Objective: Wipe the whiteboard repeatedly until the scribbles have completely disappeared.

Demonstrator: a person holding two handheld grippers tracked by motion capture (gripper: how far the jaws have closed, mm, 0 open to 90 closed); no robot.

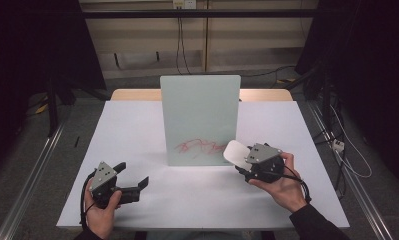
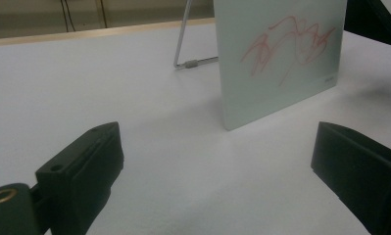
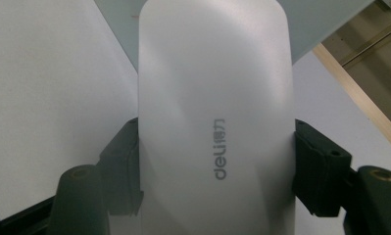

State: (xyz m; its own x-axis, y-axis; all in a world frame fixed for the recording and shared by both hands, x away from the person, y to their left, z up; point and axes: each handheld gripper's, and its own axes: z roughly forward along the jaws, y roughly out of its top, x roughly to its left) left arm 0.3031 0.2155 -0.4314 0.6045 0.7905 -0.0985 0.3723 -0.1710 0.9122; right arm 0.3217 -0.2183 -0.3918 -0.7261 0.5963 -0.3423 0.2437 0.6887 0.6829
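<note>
Right claw (image 3: 215, 147) grips white eraser (image 3: 215, 98) beside board (image 1: 199, 117)

Left gripper (image 1: 132, 178): black body topped by a grey three-cornered plate with small dark screw holes; a black cable trailed from its rear. Its blocky jaws were matt black, one bearing a brass-ringed hole. Right gripper (image 3: 216, 161): the same black build and grey plate, looped black cable, brass-ringed hole. The right forearm wore a dark sleeve (image 1: 317, 225).
</note>
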